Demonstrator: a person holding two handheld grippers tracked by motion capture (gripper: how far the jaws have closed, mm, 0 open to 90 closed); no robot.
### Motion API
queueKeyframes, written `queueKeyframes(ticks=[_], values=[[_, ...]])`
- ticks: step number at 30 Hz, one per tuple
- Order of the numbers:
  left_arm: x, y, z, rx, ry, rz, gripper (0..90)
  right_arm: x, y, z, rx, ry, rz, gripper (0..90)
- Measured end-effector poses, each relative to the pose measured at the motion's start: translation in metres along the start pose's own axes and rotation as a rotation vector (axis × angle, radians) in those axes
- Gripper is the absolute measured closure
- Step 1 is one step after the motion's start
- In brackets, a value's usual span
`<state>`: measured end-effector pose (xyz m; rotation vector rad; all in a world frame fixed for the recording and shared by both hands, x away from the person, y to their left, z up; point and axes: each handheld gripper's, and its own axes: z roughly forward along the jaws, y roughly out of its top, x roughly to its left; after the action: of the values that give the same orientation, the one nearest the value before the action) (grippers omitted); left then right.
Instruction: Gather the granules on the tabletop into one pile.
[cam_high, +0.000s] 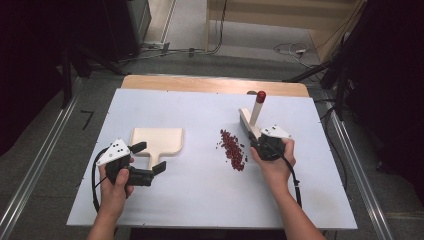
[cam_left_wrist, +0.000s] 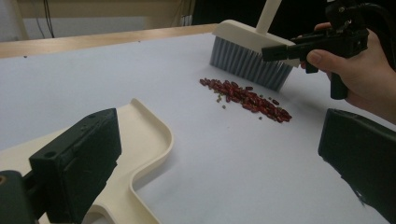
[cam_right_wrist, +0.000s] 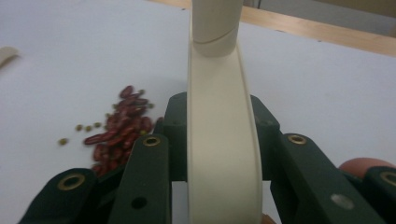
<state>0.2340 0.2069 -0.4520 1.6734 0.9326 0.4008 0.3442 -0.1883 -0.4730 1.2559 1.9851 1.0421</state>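
red beans (cam_high: 233, 149) lie mid-desk; brush (cam_high: 248, 123) is clamped in right gripper (cam_high: 263, 143) jaws for sweeping, dustpan (cam_high: 157, 141) handle sits between wide left gripper (cam_high: 148, 159) jaws.

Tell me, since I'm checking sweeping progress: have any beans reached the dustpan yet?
No. In the high view the red beans lie in a strip on the white table, apart from the cream dustpan.

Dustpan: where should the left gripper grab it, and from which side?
Grip the dustpan by its narrow handle stub, coming from the person's side. The handle points toward the person and lies flat, and the left gripper already has its open jaws on either side of it. The wide scoop faces away and would likely be too broad.
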Motion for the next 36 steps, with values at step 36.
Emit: queueKeyframes(ticks=[36], values=[[0.0, 0.0, 0.001, 0.002, -0.003, 0.004, 0.0, -0.001, 0.011, 0.014, -0.025, 0.245, -0.287, 65.8]])
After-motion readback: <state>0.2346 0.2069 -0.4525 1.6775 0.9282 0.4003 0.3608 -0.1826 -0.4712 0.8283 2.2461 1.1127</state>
